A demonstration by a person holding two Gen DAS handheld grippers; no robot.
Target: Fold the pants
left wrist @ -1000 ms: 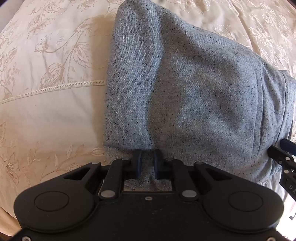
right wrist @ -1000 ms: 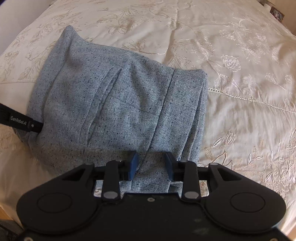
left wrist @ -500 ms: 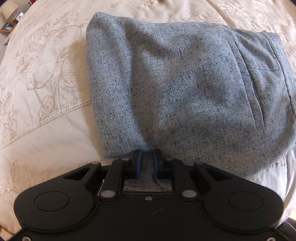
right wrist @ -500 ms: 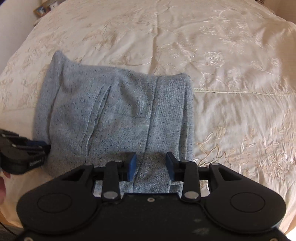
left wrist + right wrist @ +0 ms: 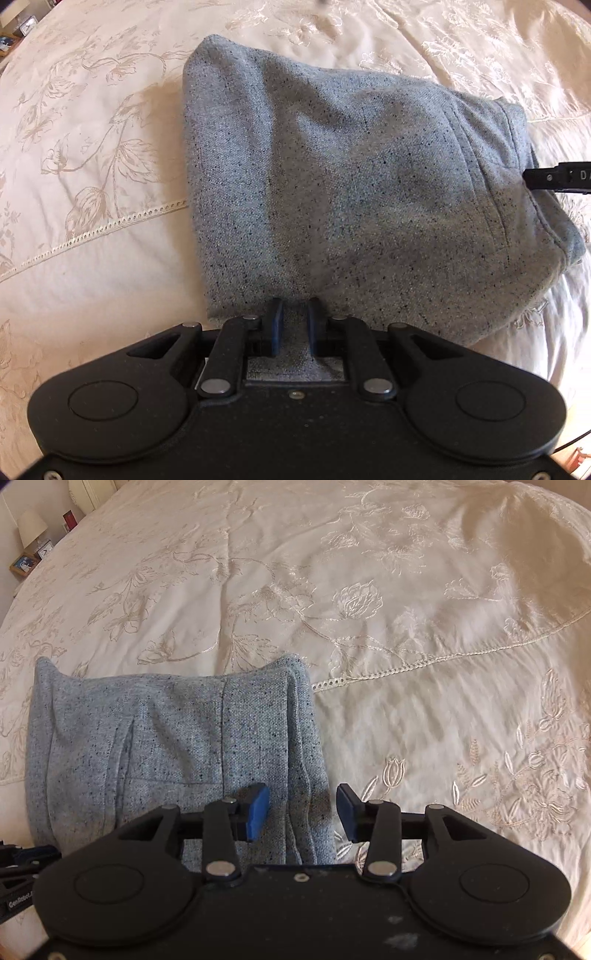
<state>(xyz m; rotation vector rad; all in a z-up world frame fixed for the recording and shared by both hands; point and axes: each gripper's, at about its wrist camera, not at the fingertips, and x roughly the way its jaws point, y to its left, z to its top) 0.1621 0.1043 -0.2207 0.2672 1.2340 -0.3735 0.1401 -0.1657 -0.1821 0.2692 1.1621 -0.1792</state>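
Note:
The grey speckled pants (image 5: 351,192) lie folded into a thick rectangle on the cream bedspread (image 5: 92,147). My left gripper (image 5: 294,321) pinches the near edge of the fold; its jaws are just starting to open, with fabric still filling the narrow gap. In the right wrist view the pants (image 5: 177,746) sit at the lower left, waistband side toward me. My right gripper (image 5: 301,808) has its jaws opening wide; the layered waistband edge lies between the pads, which do not press on it. One right finger (image 5: 557,177) pokes in at the pants' right edge.
Embroidered bedspread (image 5: 406,609) stretches far beyond and to the right of the pants. A bedside stand with a lamp (image 5: 31,528) and a framed picture (image 5: 22,563) is at the far left corner. The left gripper's body (image 5: 22,860) shows at the lower left.
The right jaws spread and let go of the waistband edge, and the right gripper slid right, so the pants sit further left in its view. The left gripper rolled, keeping its pinch.

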